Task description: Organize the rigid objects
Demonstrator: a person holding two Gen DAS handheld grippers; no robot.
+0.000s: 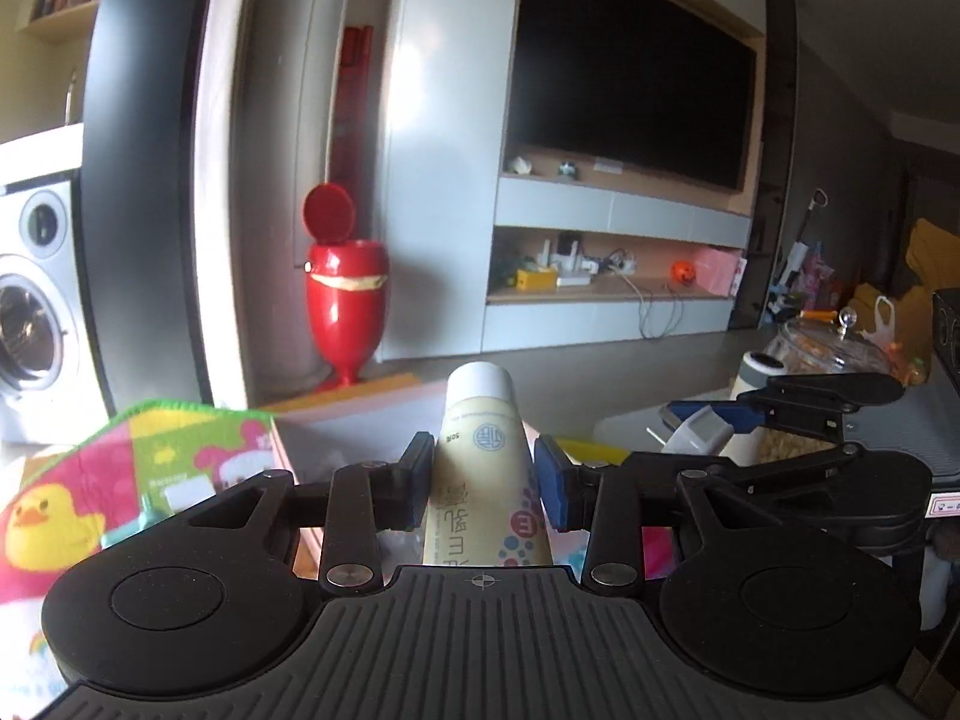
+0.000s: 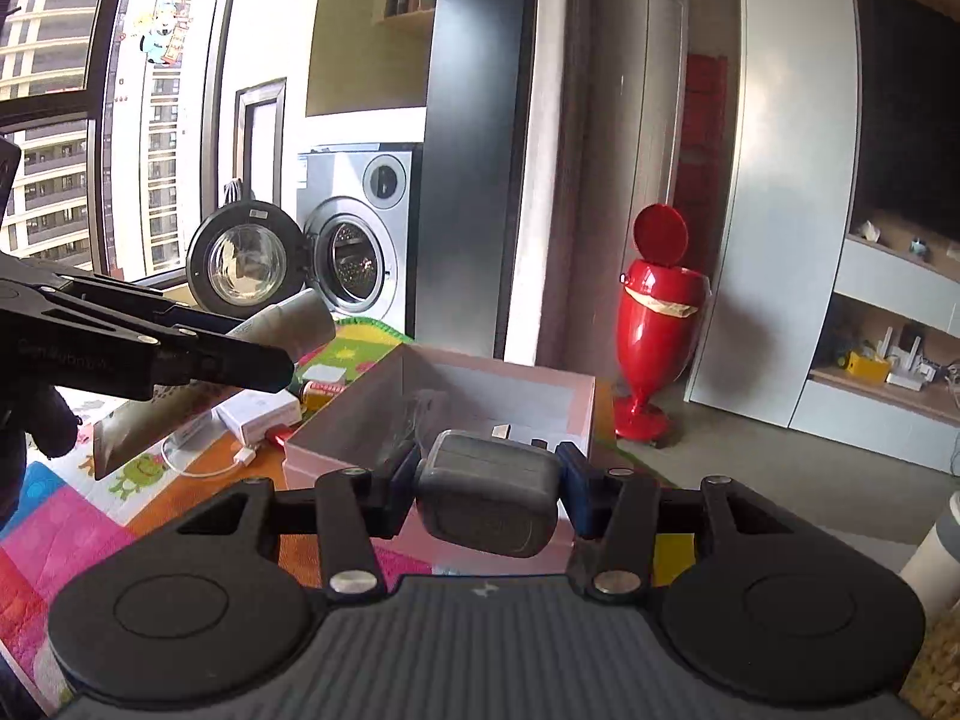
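So in the left wrist view, starting at the left edge, there's the bright play mat (image 1: 90,480) with the duck on it, and the pink box (image 1: 354,414) peeking up just behind my left claw (image 1: 483,477). That claw is clamped on a cream tube (image 1: 480,456) with a white cap, pads pressing its sides about midway so the cap end sticks out ahead, which I reckon keeps it from flopping and lets me lower it in cap first. Over at the right of that frame you can see my right claw (image 1: 708,426) side-on with something pale grey pinched in it. Switching to the right wrist view: at the far left my left claw shows up again, tube pointing toward the frame's middle, above the mat where a white charger block (image 2: 258,411) and cable are lying loose. Centre frame, the pink box sits open with its mouth up, and a few small bits are already in it, hard to tell what. My right claw (image 2: 489,483) is closed on a grey rounded case (image 2: 489,495), held low in the frame just in front of the box. Far right, the red bin (image 2: 657,324) stands well apart, lid flipped up. My guess is that both items are headed into the box.
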